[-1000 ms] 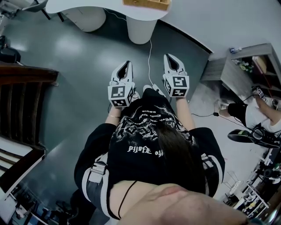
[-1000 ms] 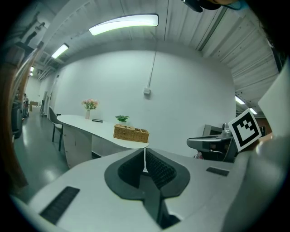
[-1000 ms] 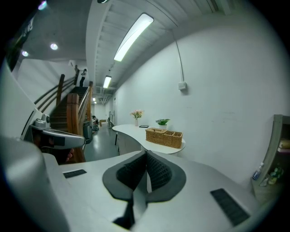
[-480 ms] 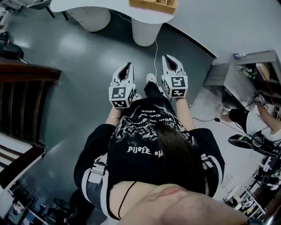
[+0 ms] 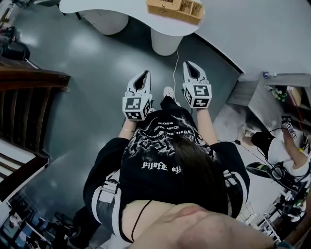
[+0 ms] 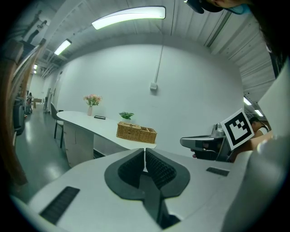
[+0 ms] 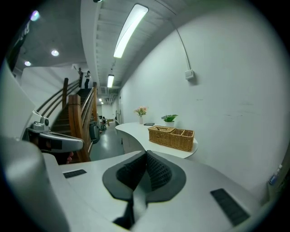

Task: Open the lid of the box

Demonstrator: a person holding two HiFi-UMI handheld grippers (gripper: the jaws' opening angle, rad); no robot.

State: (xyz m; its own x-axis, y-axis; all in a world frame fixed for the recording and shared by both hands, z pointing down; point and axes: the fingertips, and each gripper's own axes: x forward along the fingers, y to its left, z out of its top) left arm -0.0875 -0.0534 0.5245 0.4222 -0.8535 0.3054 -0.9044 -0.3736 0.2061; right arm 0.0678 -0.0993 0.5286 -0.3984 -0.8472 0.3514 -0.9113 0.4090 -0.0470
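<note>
Ahead, wicker box [image 5: 175, 10] (on white counter [image 5: 97, 6]).

Office-like lobby, curved white counter [image 5: 112, 6], wooden staircase [image 7: 74, 122], grey floor [image 5: 87, 63], ceiling strip light [image 6: 129, 18]

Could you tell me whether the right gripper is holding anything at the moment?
No, the right gripper has its jaws closed together with nothing between them.
</note>
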